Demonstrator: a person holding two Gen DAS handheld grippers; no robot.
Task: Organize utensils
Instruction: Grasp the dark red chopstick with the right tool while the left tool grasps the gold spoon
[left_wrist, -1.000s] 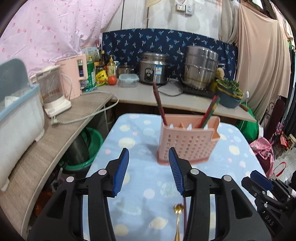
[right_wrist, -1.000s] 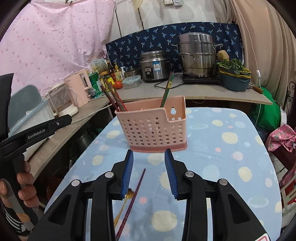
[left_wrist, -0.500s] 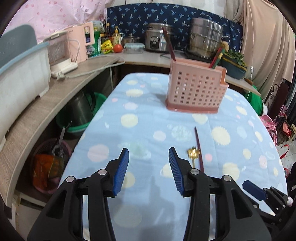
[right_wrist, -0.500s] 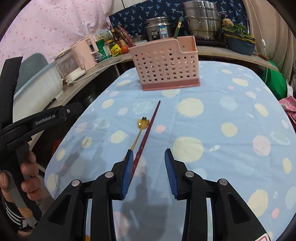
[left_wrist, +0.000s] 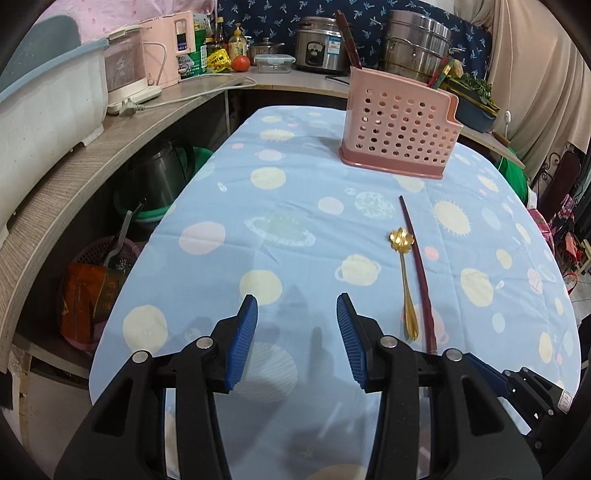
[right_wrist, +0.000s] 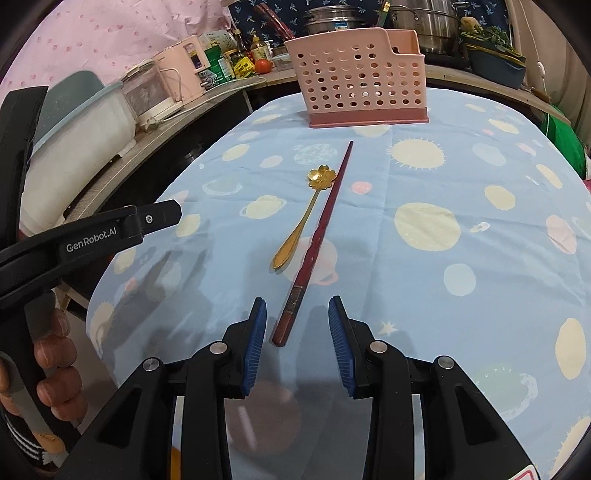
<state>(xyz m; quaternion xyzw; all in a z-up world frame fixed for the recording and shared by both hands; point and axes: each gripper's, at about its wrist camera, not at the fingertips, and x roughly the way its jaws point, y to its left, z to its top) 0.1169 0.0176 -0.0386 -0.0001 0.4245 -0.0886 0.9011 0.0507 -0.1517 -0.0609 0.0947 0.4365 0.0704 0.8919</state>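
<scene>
Gold flower-bowled spoon (right_wrist: 300, 217), slender maroon chopstick (right_wrist: 317, 236)

Grey counter (left_wrist: 85, 162) bends around the table; pink sheet (right_wrist: 122, 40), perhaps a curtain, behind.

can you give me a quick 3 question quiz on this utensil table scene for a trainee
1. True or false: the gold spoon lies inside the pink utensil basket.
2. Multiple choice: what lies nearest the right claw? A) the spoon's bowl B) the thick end of the dark red chopstick C) the basket
3. Short answer: is anything between the pads of the left claw?

Key
1. False. It lies on the blue tablecloth, beside the chopstick.
2. B. The chopstick's thick end lies just ahead of the open right claw, not gripped.
3. No. The left claw is open over bare cloth, left of the spoon.
</scene>
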